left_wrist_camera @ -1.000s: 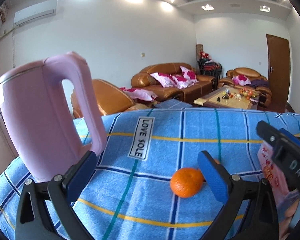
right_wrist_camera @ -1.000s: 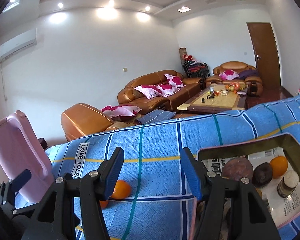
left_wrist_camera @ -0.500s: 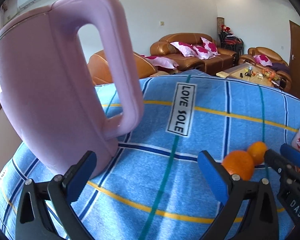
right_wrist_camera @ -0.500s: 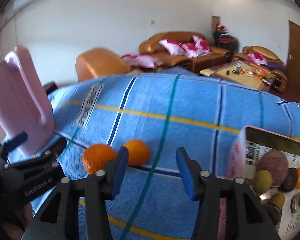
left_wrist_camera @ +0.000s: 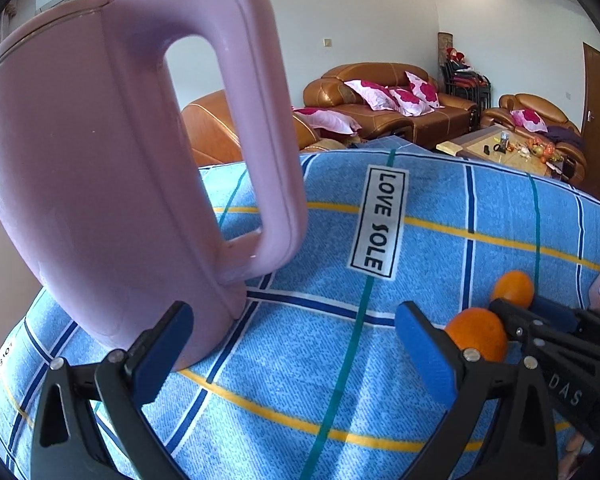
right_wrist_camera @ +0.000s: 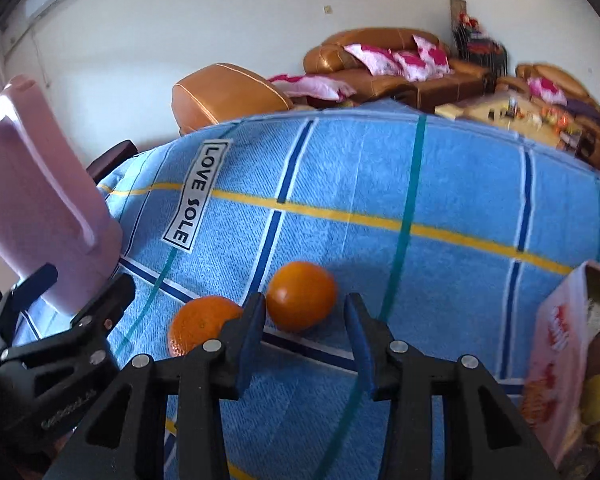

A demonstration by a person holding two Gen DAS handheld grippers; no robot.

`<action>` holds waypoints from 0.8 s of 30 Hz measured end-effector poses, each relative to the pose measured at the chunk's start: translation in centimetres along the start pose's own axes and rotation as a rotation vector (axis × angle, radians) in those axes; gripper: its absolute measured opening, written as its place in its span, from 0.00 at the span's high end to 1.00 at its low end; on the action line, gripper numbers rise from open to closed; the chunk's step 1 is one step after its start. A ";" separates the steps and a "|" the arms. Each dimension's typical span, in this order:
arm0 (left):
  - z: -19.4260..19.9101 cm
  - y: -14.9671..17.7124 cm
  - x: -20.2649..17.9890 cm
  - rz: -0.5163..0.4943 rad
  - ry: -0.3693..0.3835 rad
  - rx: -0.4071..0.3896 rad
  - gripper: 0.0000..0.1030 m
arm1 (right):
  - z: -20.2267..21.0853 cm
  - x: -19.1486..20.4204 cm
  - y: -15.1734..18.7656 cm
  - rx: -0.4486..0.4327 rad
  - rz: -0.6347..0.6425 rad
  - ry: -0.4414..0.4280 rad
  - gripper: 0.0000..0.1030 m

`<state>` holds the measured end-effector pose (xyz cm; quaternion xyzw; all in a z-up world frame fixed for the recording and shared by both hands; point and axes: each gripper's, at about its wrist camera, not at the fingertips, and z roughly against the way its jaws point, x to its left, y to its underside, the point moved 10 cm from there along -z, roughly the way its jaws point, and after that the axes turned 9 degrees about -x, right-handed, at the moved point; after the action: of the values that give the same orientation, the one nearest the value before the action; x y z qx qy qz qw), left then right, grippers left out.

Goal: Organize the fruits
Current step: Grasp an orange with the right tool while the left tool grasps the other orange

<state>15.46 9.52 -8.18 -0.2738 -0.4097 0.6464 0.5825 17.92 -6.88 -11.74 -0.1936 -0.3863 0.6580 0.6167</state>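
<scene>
Two oranges lie side by side on the blue checked cloth (right_wrist_camera: 380, 184). My right gripper (right_wrist_camera: 304, 304) points down at the right orange (right_wrist_camera: 300, 300), which sits just ahead of the narrowed jaws; the pads do not press on it. The left orange (right_wrist_camera: 204, 320) is partly hidden behind the right gripper's left finger. In the left wrist view the near orange (left_wrist_camera: 476, 332) and the far orange (left_wrist_camera: 514, 288) show at the right, with the right gripper's fingers (left_wrist_camera: 508, 316) around them. My left gripper (left_wrist_camera: 292, 320) stands wide open over bare cloth, nothing between its fingers.
A tall pink jug (left_wrist_camera: 100, 184) stands on the cloth at the left, close to the left gripper's left finger. A pink carton box (right_wrist_camera: 556, 344) holding several fruits sits at the right edge. Sofas and a low table lie beyond the cloth.
The right gripper narrowed its jaws, tipped downward and closed in on the oranges. The left gripper swung left toward the pink jug, then held still.
</scene>
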 end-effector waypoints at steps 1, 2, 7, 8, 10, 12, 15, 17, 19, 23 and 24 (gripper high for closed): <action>-0.1 -0.2 0.2 0.001 0.000 -0.002 0.00 | -0.1 0.0 0.0 0.003 -0.016 -0.007 0.58; -0.2 -0.3 0.4 0.001 -0.001 -0.005 0.00 | -0.1 0.0 0.0 0.001 -0.025 -0.015 0.58; -0.1 -0.8 0.7 0.008 0.007 -0.016 0.00 | 0.4 0.3 0.0 -0.009 -0.002 0.013 0.66; 0.3 -0.8 0.8 0.009 0.013 -0.020 0.00 | 0.9 0.2 -0.2 -0.030 0.003 0.024 0.66; 0.7 -1.1 0.5 0.010 0.036 -0.038 0.00 | 3.1 0.2 -1.0 -0.128 0.021 0.053 0.66; 1.1 -1.4 -0.4 0.013 0.086 -0.054 0.00 | 5.3 0.1 -1.4 -0.215 0.055 0.100 0.66; 1.7 -1.4 -2.4 0.021 0.203 -0.048 0.00 | 8.3 -0.6 -0.9 -0.292 0.065 0.159 0.66; 2.0 -1.3 -4.1 0.004 0.269 -0.051 0.00 | 10.0 -1.2 -0.4 -0.319 0.041 0.178 0.66; 2.1 -1.2 -5.8 -0.030 0.324 -0.051 0.00 | 11.5 -1.8 0.1 -0.346 0.021 0.185 0.66; 1.4 -0.4 -8.6 -0.123 0.345 0.005 0.00 | 13.2 -1.8 0.7 -0.380 0.012 0.200 0.66; 1.2 -0.3 -8.8 -0.131 0.347 0.017 0.00 | 13.3 -1.8 0.6 -0.385 0.009 0.203 0.66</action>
<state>16.15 0.65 -8.38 -0.3490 -0.3145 0.5534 0.6878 8.10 -12.20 -4.26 -0.3749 -0.4396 0.5522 0.6011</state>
